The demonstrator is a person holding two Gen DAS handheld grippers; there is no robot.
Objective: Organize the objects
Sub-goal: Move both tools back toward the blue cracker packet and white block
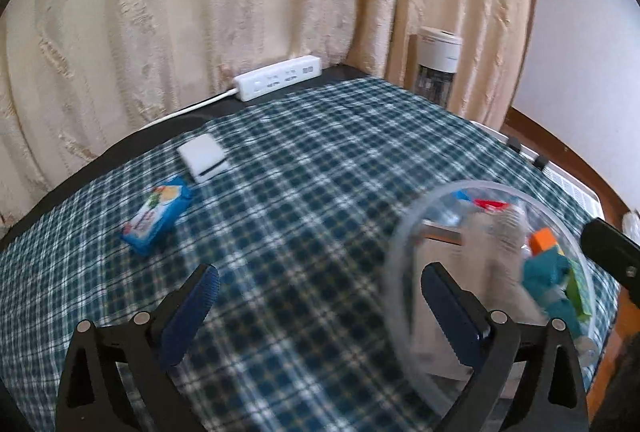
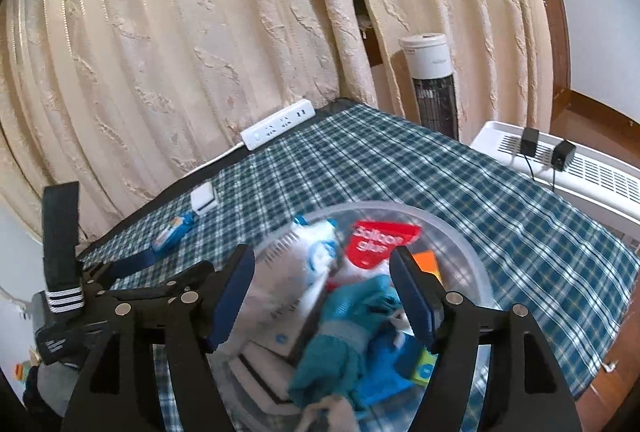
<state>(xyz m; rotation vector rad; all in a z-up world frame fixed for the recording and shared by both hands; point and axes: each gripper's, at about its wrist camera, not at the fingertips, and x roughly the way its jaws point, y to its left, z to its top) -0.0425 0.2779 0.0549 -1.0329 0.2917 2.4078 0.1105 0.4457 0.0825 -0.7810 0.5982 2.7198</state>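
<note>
A clear plastic bowl (image 1: 404,232) (image 2: 464,232) stands on the checked cloth and holds a teal cloth (image 2: 340,336), a red glue packet (image 2: 380,240), an orange block (image 2: 426,260) and white packets. My right gripper (image 2: 323,256) hovers open just over the bowl, and its pads press on nothing. My left gripper (image 1: 320,276) is wide open and empty over bare cloth, left of the bowl. A blue snack packet (image 1: 158,218) (image 2: 172,230) and a small white box (image 1: 204,156) (image 2: 204,198) lie further out on the left.
A white power strip (image 1: 278,77) (image 2: 278,128) lies at the table's far edge against beige curtains. A tower fan (image 2: 430,84) stands behind the far corner. A white appliance (image 2: 560,168) with two black adapters sits beside the table's right edge.
</note>
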